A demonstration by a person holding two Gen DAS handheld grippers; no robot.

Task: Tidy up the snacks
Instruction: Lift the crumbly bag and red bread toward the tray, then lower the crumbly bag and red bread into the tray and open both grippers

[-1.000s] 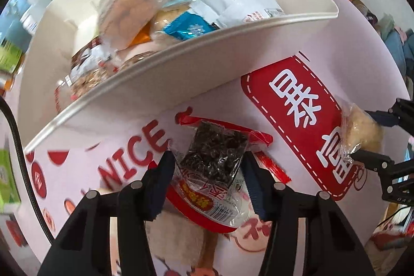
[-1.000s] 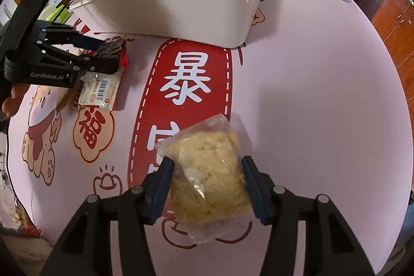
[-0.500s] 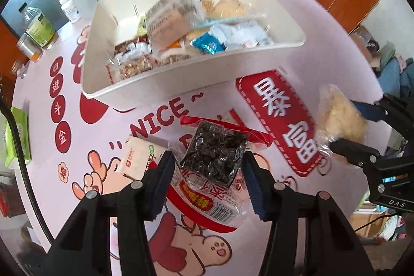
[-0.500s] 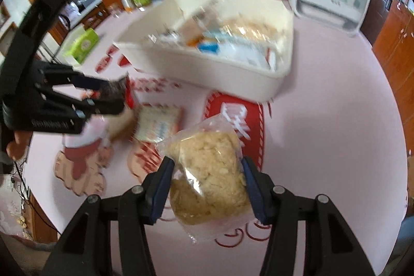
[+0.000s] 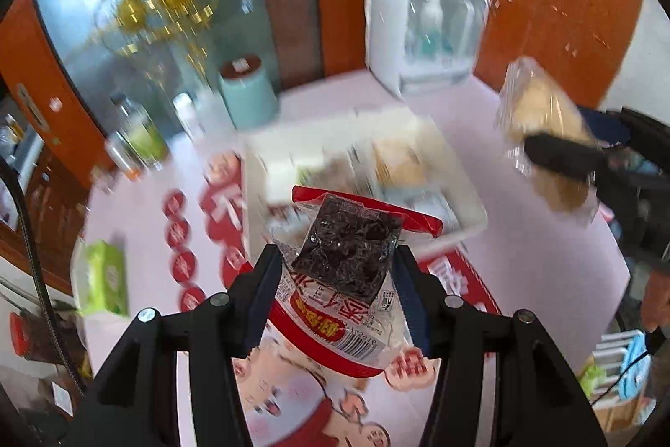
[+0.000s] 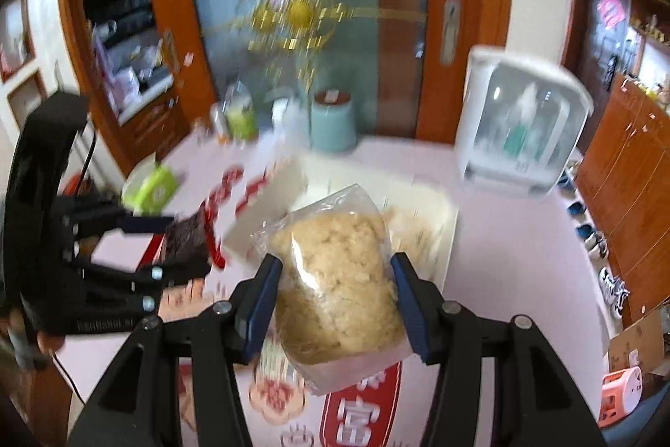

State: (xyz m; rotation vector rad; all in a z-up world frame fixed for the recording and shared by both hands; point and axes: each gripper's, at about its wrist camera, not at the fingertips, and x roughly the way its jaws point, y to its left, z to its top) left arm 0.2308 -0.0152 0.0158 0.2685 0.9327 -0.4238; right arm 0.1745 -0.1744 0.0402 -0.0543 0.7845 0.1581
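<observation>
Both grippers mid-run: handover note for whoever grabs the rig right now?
Left gripper: shut on the dark snack pack with the red wrapper, held in the air in front of the white bin.
Right gripper: shut on the clear bag of pale flaky snack, also lifted, facing the bin.
White bin sits on the pink table and already holds several packets; the frames are too blurred to tell which.
Done: both packs picked up.
Left: carry each over the bin, open the fingers, drop them in. I see no loose snacks on the table, though the views are blurred.
</observation>
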